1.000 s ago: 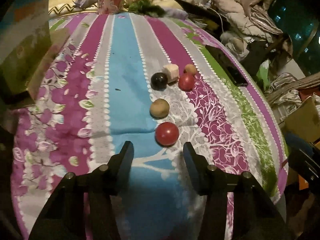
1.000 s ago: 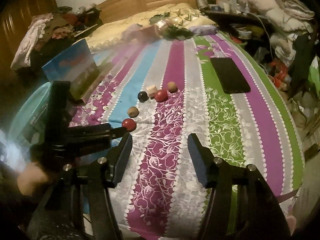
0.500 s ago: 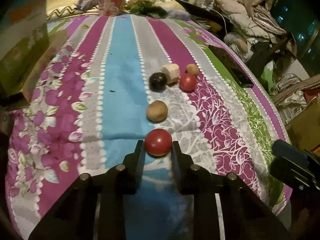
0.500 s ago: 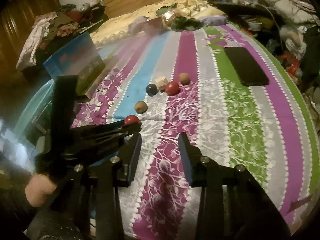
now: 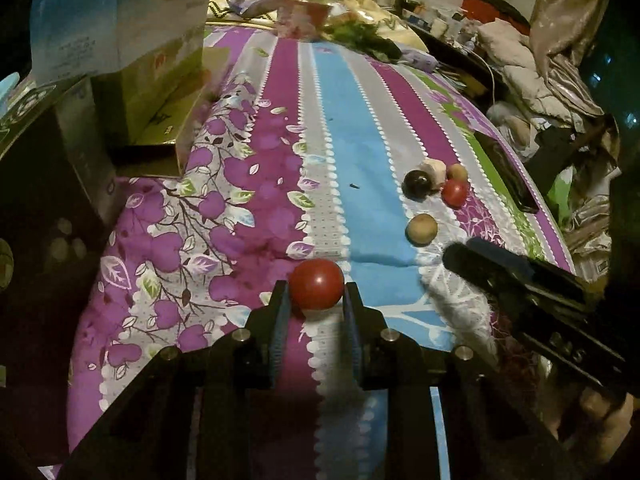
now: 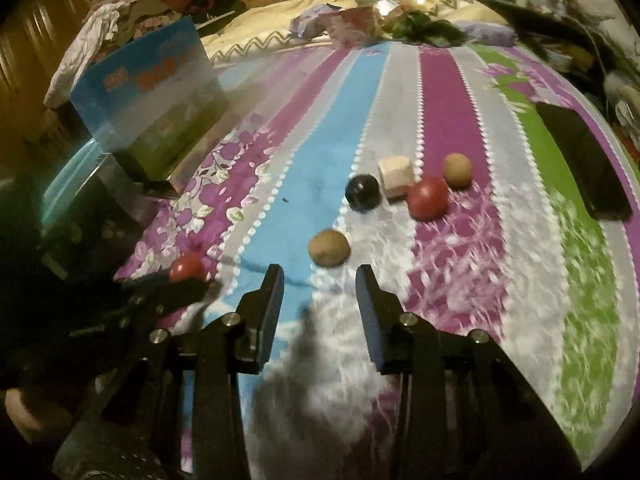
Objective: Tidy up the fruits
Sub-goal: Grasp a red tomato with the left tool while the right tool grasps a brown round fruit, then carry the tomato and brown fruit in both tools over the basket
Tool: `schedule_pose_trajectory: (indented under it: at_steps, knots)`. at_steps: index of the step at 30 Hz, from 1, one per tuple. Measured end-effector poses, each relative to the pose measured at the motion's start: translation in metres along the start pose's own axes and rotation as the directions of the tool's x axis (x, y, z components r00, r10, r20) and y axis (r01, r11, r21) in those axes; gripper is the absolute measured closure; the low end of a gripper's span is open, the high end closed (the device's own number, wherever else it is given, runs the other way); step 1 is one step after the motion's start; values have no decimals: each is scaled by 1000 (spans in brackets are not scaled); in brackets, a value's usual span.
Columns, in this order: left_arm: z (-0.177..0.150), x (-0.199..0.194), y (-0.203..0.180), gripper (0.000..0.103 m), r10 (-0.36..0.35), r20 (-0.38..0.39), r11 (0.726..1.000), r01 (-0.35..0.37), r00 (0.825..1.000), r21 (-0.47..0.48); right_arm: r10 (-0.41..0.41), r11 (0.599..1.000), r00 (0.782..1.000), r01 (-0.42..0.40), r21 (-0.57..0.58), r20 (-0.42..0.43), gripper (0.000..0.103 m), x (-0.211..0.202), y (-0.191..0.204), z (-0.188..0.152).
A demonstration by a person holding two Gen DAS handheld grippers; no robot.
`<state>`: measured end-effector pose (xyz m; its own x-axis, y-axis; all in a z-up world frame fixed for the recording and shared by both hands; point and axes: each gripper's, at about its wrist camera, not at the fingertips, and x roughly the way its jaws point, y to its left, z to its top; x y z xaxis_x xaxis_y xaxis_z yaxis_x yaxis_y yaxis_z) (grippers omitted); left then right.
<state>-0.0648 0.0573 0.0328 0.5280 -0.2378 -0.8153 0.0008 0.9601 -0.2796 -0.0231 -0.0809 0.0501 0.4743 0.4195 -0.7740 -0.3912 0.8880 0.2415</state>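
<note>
The left gripper (image 5: pixel 316 294) is clamped on a red fruit (image 5: pixel 316 283), one pad against each side of it, and holds it over the purple and white stripes at the near end of the striped bedspread (image 5: pixel 352 152). In the right wrist view the same red fruit (image 6: pixel 186 267) shows at the tip of the left gripper, at the left of the frame. The right gripper (image 6: pixel 319 280) has just been narrowing; its fingers stand apart with nothing between them, only cloth showing in the gap. Just beyond its tips lies a brown fruit (image 6: pixel 329 247) on the boundary of the blue and white stripes. Farther along the bed sits a cluster: a black ball (image 6: pixel 362 193), a pale cube (image 6: pixel 395 176) touching or just beside it, a second red fruit (image 6: pixel 427 198) to the right of the cube, and a small tan fruit (image 6: pixel 457 169) at the far right of the group. A dark phone (image 6: pixel 586 168) lies at the right edge of the bed, well apart from the fruits. An open blue box (image 6: pixel 154 92) stands at the left side of the bed.
</note>
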Motion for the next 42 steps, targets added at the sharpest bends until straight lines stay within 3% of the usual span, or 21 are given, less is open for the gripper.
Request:
schedule_pose_trajectory:
  at_steps: [5, 15, 17, 22, 28, 34, 42]
  knots:
    - [0, 4, -1, 76, -4, 0, 1000, 4, 1000, -4, -26, 999, 1000, 26, -25, -9, 71, 14, 1, 8]
    - [3, 17, 4, 76, -6, -21, 1000, 5, 1000, -22, -75, 995, 997, 73, -67, -35, 71, 36, 4, 8]
    - [4, 17, 3, 76, -4, -21, 1000, 4, 1000, -21, -95, 993, 995, 92, -72, -32, 76, 36, 5, 7]
    - [6, 13, 3, 76, 6, -19, 1000, -6, 1000, -25, -126, 990, 992, 124, -64, -13, 76, 24, 8, 7]
    - [16, -19, -2, 76, 40, 17, 999, -40, 999, -22, -208, 978, 977, 209, -12, 46, 76, -26, 11, 6]
    - [29, -68, -1, 76, 72, 56, 997, -71, 996, -23, -215, 976, 974, 212, 43, 68, 76, -68, 8, 11]
    - [41, -137, 11, 76, 124, 159, 992, -120, 980, -37, -207, 978, 967, 206, 23, 148, 76, -108, 36, 27]
